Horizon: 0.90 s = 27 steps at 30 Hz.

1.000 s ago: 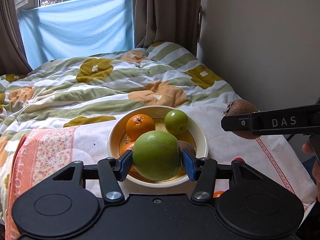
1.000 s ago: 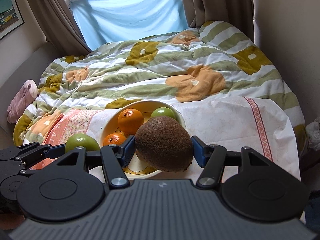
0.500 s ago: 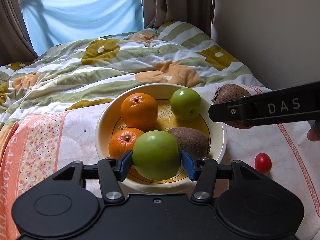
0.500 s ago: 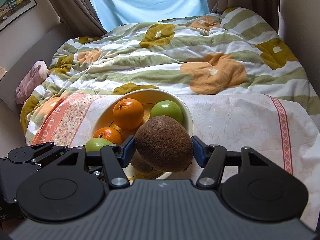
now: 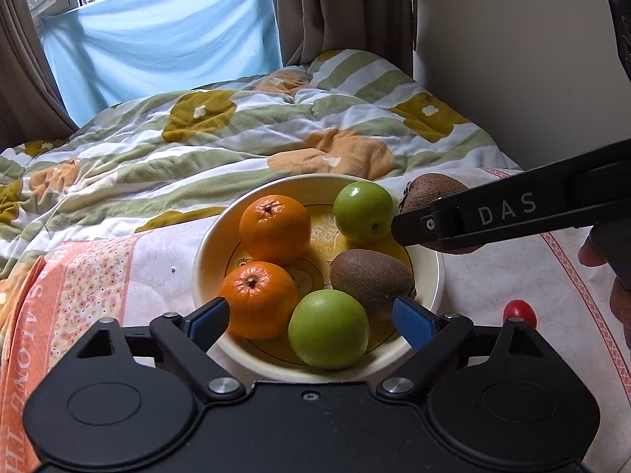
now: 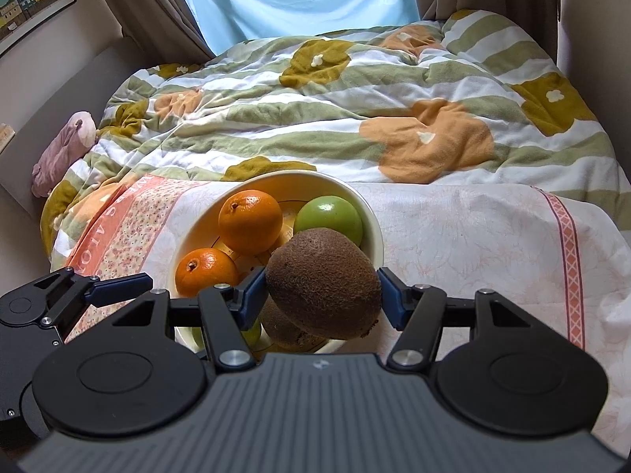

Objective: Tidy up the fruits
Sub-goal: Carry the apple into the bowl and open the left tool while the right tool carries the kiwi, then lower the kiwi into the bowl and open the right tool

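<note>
Fruit sits gathered in the cream bowl (image 5: 428, 264) on the bed's patterned cloth (image 5: 118, 276): 2 oranges at 10 and 8 o'clock, a green apple (image 5: 363, 211) at 1, a kiwi (image 5: 370, 278) at 4, and a second green apple (image 5: 328, 329) at 6, nearest the left wrist camera. The left gripper (image 5: 310, 315) has its fingers spread wide, one on each side of that near apple without touching it, so the apple appears released and resting on its own. The right gripper (image 6: 320, 297) pinches a second kiwi (image 6: 323, 282) above the bowl's 3 o'clock rim, likely poised to set it down. Free space inside looks tight; the resting kiwi and far apple crowd that side. One small red fruit (image 5: 519, 312) lies on the cloth outside the bowl, at about 4 o'clock.
</note>
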Available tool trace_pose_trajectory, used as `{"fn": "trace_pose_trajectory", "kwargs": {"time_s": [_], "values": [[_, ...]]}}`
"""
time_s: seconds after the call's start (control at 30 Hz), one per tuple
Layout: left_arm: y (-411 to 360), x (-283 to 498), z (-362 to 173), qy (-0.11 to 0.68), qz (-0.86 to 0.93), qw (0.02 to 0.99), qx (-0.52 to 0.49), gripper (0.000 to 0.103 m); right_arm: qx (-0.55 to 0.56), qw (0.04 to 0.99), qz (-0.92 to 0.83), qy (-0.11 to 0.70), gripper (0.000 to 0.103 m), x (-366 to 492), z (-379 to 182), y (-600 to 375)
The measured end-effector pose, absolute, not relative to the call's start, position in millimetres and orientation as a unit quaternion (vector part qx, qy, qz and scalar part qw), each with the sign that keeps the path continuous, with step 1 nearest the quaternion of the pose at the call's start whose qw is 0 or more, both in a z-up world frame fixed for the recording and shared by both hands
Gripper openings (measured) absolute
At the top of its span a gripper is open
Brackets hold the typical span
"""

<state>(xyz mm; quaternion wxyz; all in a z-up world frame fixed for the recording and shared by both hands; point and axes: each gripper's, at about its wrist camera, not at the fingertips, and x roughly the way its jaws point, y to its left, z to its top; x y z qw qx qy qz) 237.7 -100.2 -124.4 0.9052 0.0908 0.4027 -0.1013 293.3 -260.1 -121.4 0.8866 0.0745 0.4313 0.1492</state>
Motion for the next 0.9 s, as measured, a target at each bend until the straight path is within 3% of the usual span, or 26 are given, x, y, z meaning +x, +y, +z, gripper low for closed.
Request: {"fn": "trace_pose_trajectory", "kwargs": {"time_s": [0.33, 0.9], "values": [[-81.9, 227.8, -110.4, 0.393, -0.073, 0.914, 0.071, 0.096, 0.051, 0.888, 0.17, 0.423, 0.075, 305.2, -108.7, -246.8], [-59.2, 231.9, -116.5, 0.394, -0.026, 0.917, 0.048, 0.096, -0.028, 0.882, 0.227, 0.411, 0.076, 328.5, -136.9, -202.4]]}}
